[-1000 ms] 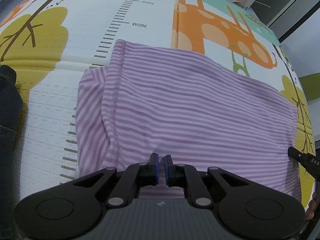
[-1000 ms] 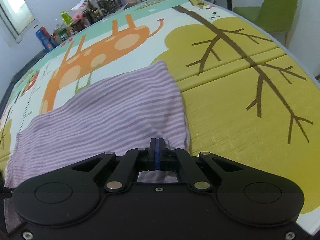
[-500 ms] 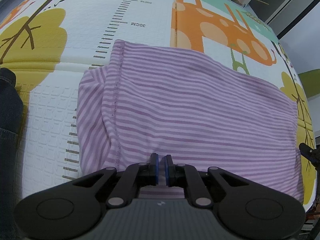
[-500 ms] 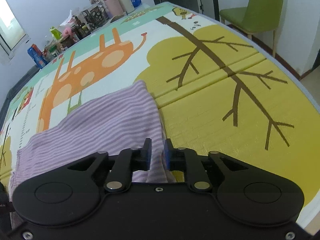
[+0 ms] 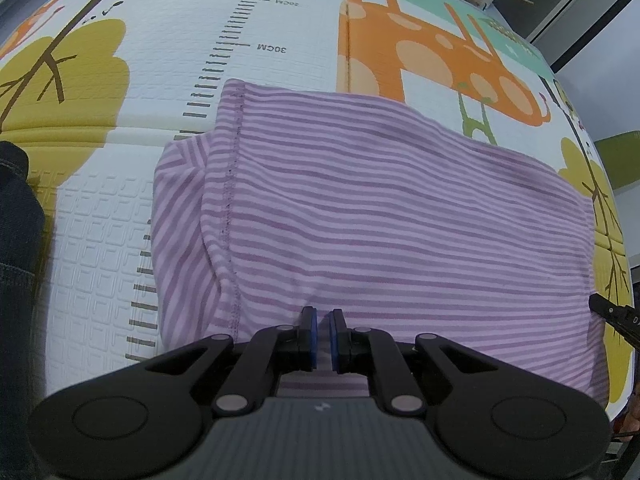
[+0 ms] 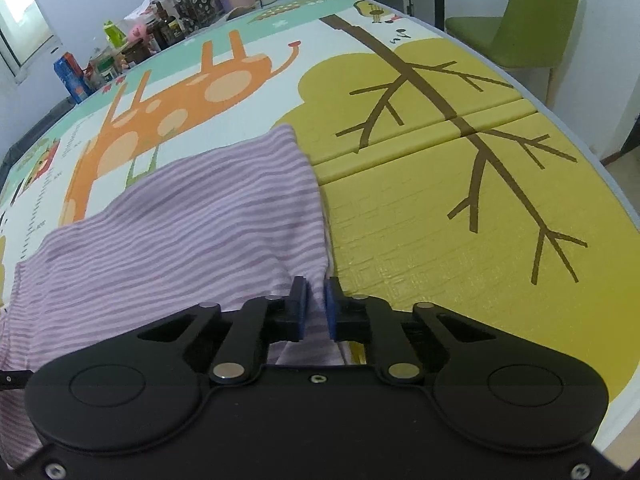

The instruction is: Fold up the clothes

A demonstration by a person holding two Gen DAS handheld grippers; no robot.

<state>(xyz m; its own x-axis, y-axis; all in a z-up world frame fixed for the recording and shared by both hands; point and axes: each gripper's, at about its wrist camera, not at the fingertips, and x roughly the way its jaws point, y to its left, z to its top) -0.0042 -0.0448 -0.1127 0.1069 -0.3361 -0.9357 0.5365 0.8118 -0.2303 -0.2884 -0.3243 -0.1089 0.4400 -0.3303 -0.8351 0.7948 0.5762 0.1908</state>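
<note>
The right tongs let go of the striped purple garment's near right corner half a second back, spreading apart, and have just been closing again with that corner's cloth between the blue pads. In the left wrist view, the right tongs' black tip sits back at the garment's right edge.

Giraffe-print play mat under all; green chair right; bottles, boxes at far edge.

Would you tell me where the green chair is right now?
In the right wrist view, the green chair stands at the top right, beyond the far right edge of the play mat.
</note>
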